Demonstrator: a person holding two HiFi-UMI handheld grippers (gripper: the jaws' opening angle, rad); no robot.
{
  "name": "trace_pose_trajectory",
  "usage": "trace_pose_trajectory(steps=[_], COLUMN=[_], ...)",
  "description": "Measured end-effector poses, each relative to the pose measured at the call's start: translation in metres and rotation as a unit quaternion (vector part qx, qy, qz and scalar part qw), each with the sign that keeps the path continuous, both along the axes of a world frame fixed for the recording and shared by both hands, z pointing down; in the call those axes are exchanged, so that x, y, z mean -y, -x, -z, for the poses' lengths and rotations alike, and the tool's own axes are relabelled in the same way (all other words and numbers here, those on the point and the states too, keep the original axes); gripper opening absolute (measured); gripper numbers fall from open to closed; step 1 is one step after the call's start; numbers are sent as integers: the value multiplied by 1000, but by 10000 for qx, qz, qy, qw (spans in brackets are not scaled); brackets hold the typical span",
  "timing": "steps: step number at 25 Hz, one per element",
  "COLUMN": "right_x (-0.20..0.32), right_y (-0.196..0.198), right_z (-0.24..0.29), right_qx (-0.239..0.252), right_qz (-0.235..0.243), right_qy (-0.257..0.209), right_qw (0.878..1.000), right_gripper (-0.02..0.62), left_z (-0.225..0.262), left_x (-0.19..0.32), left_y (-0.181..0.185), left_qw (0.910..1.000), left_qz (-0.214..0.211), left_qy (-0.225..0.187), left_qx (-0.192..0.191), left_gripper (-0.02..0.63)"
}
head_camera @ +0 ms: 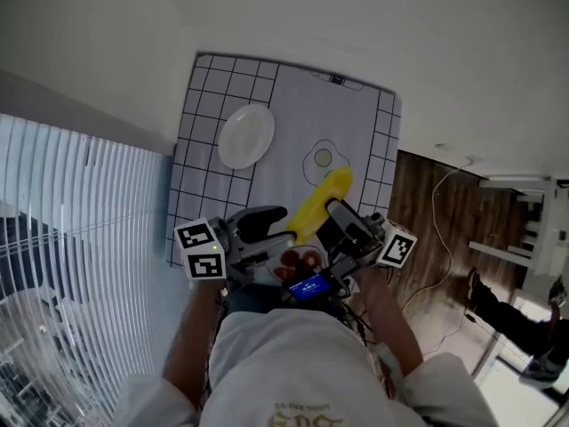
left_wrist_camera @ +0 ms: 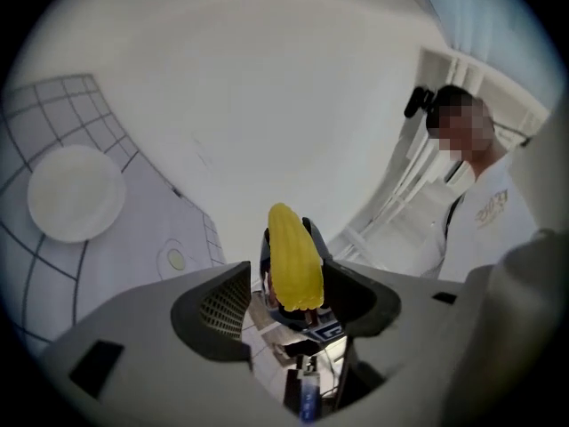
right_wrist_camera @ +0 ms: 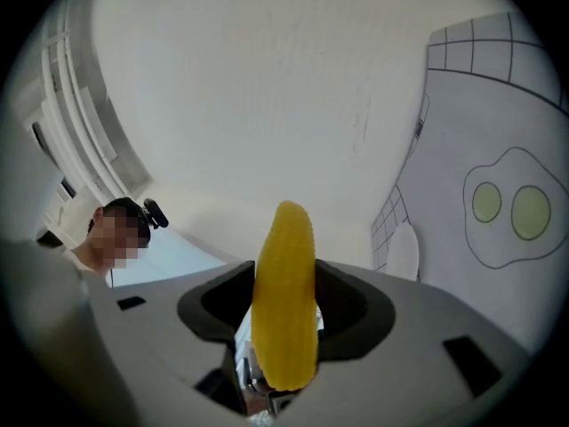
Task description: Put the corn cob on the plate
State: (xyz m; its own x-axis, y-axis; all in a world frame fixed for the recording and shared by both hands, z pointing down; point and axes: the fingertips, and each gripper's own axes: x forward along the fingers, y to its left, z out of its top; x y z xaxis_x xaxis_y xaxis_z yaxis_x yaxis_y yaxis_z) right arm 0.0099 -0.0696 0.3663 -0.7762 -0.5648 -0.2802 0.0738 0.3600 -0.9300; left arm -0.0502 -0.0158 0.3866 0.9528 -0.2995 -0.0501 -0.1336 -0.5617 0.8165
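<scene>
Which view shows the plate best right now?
Head view: the whole plate is seen from above, unobstructed, on the checked mat. The left gripper view shows the plate whole but warped at the left edge. The right gripper view catches only a foreshortened sliver.

- The surface (head_camera: 382,34) is plain white and wide.
- A white mat (head_camera: 298,118) lies flat on it, with a black grid along the left and right sides.
- A fried egg drawing (head_camera: 324,159) is printed on the mat.
- A round white plate (head_camera: 246,135) rests on the left part of the mat, apart from the drawing.
- To the right, a white cable (head_camera: 435,207) lies on the dark wooden floor (head_camera: 418,238).
</scene>
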Motion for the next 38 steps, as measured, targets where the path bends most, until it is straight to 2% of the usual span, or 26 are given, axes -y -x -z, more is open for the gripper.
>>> trace_pose_trajectory(steps=[2,8,13,18,21,24,28,33,38], right_x=[1,5,13,20,25,28,28,28,15], right_y=[3,25,45,51,53,55,54,62,77], right_z=[-8,-20,-24,-28,-23,-13,4,4,12], right_qx=[-266,-848,-944,-939,-997,-1100,-1274,-1512,-1045], right_qz=[5,210,234,202,166,193,342,791,1280], right_qy=[36,12,36,71,-69,-278,-681,-896,-1047], right_qw=[9996,9962,9953,9953,9949,9934,9889,9813,9807], right_gripper=[216,216,216,219,225,230,262,304,320], left_z=[-2,-10,-27,-31,-27,-18,-4,2,14], left_x=[1,8,8,14,19,22,19,14,4], left_y=[2,2,0,7,9,12,14,18,19], left_qw=[9991,9981,9975,9978,9980,9944,9771,9569,9326], left_qz=[-7,-120,-389,-509,-609,-699,-879,-1091,-1610], left_qy=[-295,-406,-304,-257,-154,251,715,1028,1135], left_qx=[319,439,502,340,3,-749,-1800,-2489,-3025], left_gripper=[252,253,250,232,230,230,230,230,230])
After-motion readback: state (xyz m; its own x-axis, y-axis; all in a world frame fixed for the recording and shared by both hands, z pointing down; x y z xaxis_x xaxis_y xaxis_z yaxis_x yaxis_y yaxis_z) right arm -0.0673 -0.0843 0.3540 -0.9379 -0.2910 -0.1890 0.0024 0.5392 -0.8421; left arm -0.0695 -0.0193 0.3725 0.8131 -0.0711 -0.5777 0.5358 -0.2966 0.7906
